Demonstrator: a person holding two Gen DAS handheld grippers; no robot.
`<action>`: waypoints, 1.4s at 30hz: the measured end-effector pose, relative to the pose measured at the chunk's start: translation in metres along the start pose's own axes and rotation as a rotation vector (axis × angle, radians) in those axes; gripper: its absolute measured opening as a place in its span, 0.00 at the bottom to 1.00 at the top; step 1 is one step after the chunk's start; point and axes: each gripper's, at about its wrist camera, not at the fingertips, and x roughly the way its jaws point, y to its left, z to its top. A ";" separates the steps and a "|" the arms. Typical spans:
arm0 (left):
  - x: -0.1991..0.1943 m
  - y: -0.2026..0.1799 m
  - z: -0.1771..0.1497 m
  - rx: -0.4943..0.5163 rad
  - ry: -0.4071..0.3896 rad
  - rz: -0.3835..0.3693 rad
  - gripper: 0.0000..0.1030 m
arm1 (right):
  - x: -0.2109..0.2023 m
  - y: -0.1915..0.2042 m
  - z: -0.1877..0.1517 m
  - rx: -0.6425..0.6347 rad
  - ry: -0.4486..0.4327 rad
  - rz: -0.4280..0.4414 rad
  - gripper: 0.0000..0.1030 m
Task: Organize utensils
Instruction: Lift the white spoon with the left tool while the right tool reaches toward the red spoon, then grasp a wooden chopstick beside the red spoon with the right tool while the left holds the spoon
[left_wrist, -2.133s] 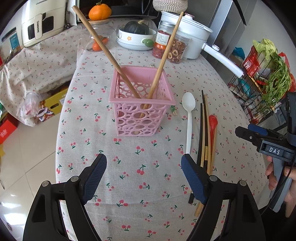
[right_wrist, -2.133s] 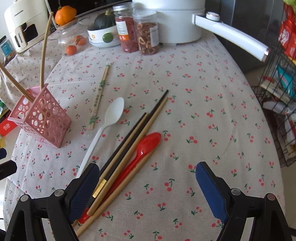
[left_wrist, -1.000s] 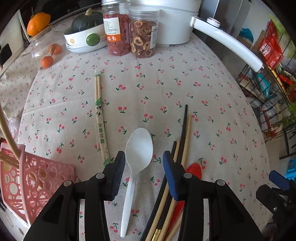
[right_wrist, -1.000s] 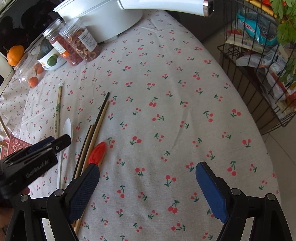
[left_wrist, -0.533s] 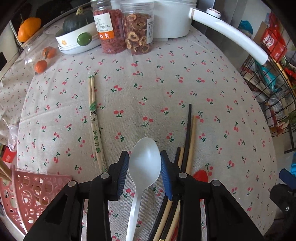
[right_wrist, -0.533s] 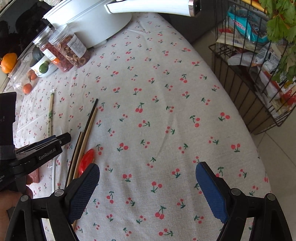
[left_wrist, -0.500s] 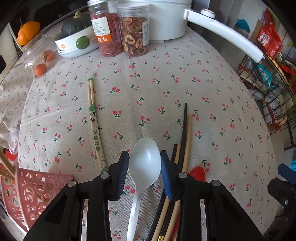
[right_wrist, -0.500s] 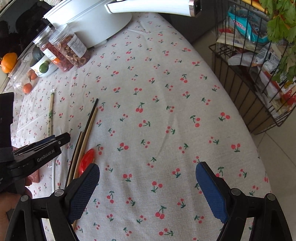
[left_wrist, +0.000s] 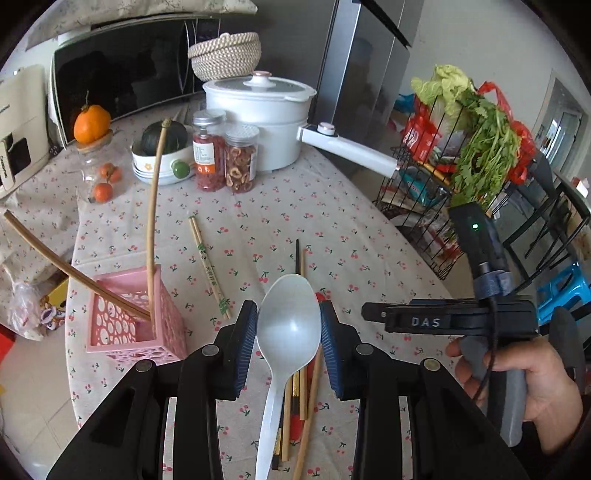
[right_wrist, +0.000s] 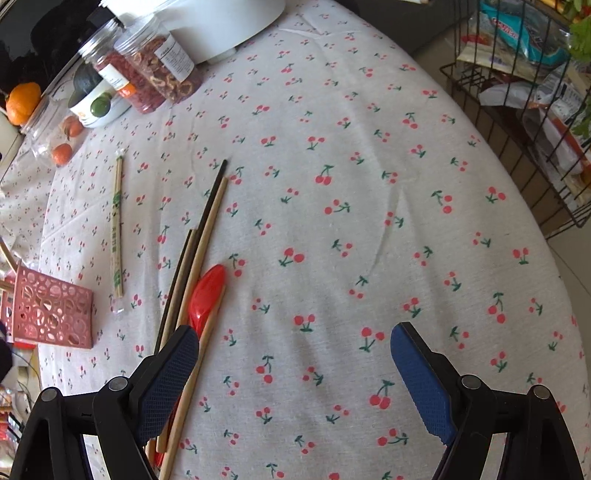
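My left gripper (left_wrist: 289, 326) is shut on the bowl of a white plastic spoon (left_wrist: 288, 321), held up off the table with its handle hanging down. Below and to the left stands a pink perforated basket (left_wrist: 136, 328) with two long wooden sticks (left_wrist: 153, 206) leaning in it. On the cherry-print cloth lie dark and wooden chopsticks (right_wrist: 199, 236), a red spoon (right_wrist: 207, 291) and a wrapped chopstick pair (right_wrist: 116, 229). My right gripper (right_wrist: 295, 373) stands open over bare cloth, just right of the red spoon; a hand holds it (left_wrist: 454, 323).
At the back stand a white pot (left_wrist: 258, 122) with a long handle, two jars (left_wrist: 225, 162), a bowl with a squash (left_wrist: 162, 155) and an orange (left_wrist: 91, 123). A wire rack with greens (left_wrist: 472, 147) stands off the table's right edge.
The left gripper closed on the white spoon and lifted it off the cloth, tilting up so the basket and back of the table came into view. The right gripper barely moved.
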 end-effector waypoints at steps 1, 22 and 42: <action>-0.008 0.003 -0.004 0.004 -0.021 -0.010 0.35 | 0.003 0.004 -0.002 -0.008 0.010 0.004 0.86; -0.038 0.050 -0.022 -0.062 -0.068 -0.088 0.35 | 0.060 0.070 -0.007 -0.054 0.098 -0.046 0.20; -0.043 0.042 -0.031 -0.096 -0.059 -0.133 0.35 | 0.039 0.051 -0.038 -0.083 0.128 -0.103 0.08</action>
